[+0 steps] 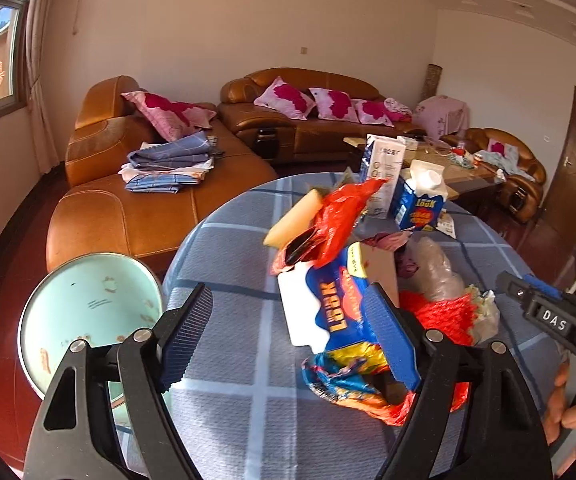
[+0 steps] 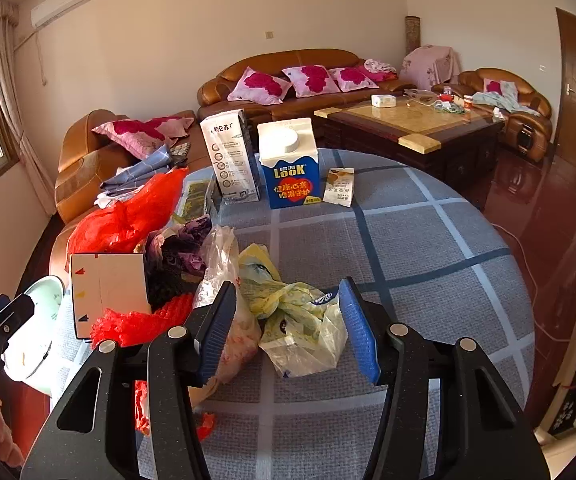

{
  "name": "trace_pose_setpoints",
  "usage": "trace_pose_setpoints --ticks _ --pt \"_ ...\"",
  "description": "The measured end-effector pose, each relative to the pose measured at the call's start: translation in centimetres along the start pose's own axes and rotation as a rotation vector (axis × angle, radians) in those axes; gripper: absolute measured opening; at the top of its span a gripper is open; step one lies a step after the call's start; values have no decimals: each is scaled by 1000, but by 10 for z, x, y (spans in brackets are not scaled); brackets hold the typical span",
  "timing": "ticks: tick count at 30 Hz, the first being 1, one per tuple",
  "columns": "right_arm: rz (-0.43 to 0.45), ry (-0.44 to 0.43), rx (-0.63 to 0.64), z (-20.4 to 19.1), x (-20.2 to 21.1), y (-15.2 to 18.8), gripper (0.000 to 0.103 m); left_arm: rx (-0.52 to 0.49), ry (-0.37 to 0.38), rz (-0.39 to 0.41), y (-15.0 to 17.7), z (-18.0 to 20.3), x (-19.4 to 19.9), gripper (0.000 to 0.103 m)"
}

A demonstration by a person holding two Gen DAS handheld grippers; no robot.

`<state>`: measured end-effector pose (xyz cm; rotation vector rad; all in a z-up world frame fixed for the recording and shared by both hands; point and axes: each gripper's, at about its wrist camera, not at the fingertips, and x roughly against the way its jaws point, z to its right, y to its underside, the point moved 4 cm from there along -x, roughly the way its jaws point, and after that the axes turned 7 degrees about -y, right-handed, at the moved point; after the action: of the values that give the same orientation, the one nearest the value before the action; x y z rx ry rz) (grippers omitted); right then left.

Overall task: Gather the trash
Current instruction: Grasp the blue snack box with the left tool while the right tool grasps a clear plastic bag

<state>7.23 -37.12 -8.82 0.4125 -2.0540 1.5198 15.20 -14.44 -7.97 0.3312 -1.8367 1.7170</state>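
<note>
A pile of trash lies on the round table with the blue checked cloth [image 1: 224, 360]: a flattened blue LOOK carton [image 1: 328, 304], a red plastic bag [image 1: 336, 216], a red foam net [image 1: 440, 316] and a crumpled snack wrapper [image 1: 348, 376]. My left gripper [image 1: 292, 348] is open, its right finger against the flattened carton. My right gripper [image 2: 288, 328] is open around a crumpled yellow-white plastic bag [image 2: 296, 320]. The right gripper also shows in the left wrist view [image 1: 544, 312]. A pale green bin [image 1: 88, 320] stands left of the table; it also shows in the right wrist view [image 2: 36, 332].
An upright blue LOOK carton [image 2: 292, 168], a tall white carton [image 2: 230, 156] and a small flat carton [image 2: 340, 186] stand at the table's far side. Brown leather sofas [image 2: 288, 80] and a coffee table [image 2: 408, 124] lie beyond. The red floor [image 2: 528, 192] is to the right.
</note>
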Motion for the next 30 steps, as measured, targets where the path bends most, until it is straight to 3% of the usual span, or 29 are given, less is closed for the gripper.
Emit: trace_pose_setpoints --ticks 5,8,10,11,12,14,22,24,25,30 --pt "-38 -32 -23 2 -14 2 54 -28 60 -49 -8 27 -26 76" --pt "-42 -45 -13 0 -17 3 54 -21 111 -107 -5 39 -42 68" --pt "-52 -70 2 -3 -20 3 54 -29 112 -130 0 44 -50 56" --pt "-56 -78 10 -5 -21 3 54 -36 112 -135 2 46 -53 39" --pt "-59 -84 17 -6 -24 2 52 -41 138 -147 3 48 -55 30" --pt "-77 -111 22 -9 -31 1 48 -40 155 -151 4 49 -56 29" --pt "-194 -208 33 -29 -65 9 48 -34 190 -126 5 41 -38 25" --pt "-210 -221 38 -33 -68 14 30 -43 193 -106 2 39 -29 25" --pt "-215 -226 36 -34 -68 15 30 -44 197 -94 1 38 -24 25" --pt "-141 -224 25 -33 -44 7 25 -55 199 -25 -7 36 4 24"
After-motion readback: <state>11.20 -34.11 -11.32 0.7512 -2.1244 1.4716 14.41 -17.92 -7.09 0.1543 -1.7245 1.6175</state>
